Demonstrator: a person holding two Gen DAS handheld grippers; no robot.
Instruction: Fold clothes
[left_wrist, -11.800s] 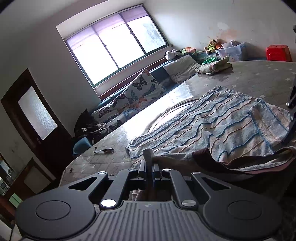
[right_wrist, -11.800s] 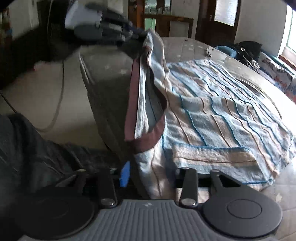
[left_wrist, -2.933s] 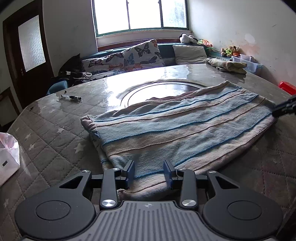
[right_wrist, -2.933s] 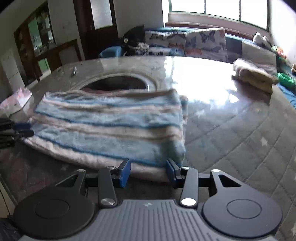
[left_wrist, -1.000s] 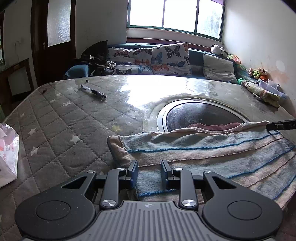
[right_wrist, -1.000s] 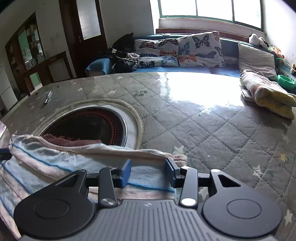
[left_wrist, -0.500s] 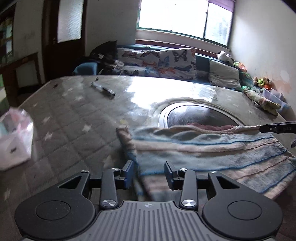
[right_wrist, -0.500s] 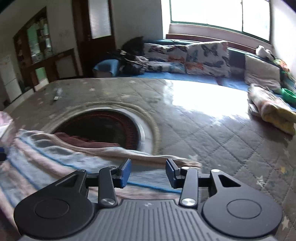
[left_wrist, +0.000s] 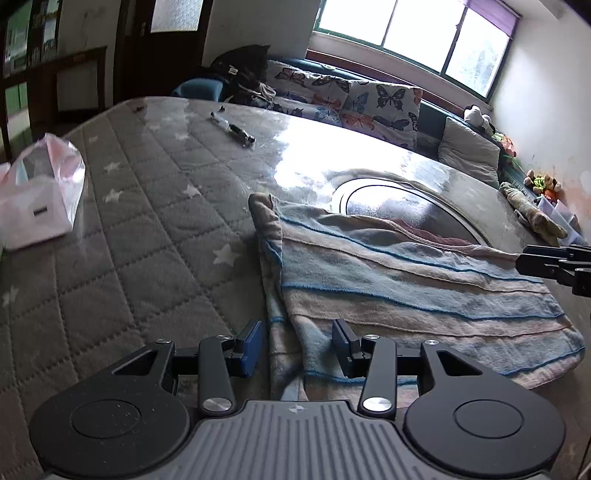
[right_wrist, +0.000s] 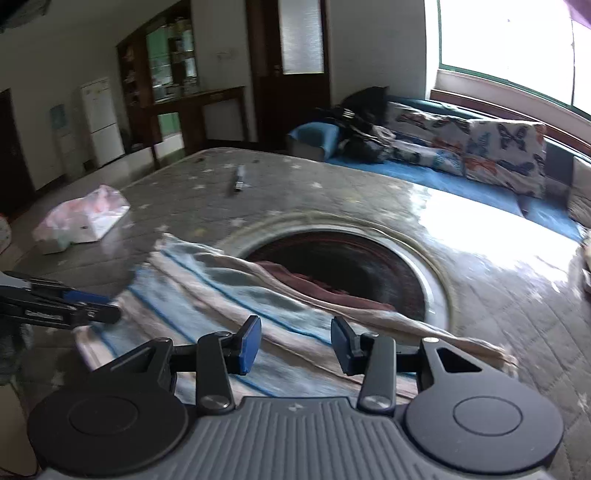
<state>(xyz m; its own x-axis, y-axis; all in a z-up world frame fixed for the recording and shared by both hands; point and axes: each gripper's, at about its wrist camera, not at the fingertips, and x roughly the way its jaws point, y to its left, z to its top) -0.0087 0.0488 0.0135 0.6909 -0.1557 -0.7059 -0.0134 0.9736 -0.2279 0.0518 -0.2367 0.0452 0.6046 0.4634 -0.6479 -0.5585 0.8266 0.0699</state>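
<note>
A folded garment with blue and beige stripes (left_wrist: 406, 280) lies flat on the quilted table cover, its far edge over the round inset. My left gripper (left_wrist: 297, 343) hovers open at the garment's near left corner. The cloth runs under the gap and the pads do not press it. My right gripper (right_wrist: 295, 341) is open above the garment (right_wrist: 221, 295) near its right end, with nothing pinched. Each gripper shows in the other's view: the right gripper (left_wrist: 554, 262) at the right edge, the left gripper (right_wrist: 62, 302) at the left edge.
A tissue pack in a plastic bag (left_wrist: 40, 192) lies on the left of the table, and a pen (left_wrist: 232, 129) lies farther back. The dark round inset (right_wrist: 351, 266) sits mid-table. A rolled cloth (left_wrist: 535, 214) rests far right. Behind is a sofa with butterfly cushions (left_wrist: 369, 99).
My left jaws have widened and let the garment's corner go. Both grippers have rolled and drawn back a little, and the right one has swung so its view looks more to the left.
</note>
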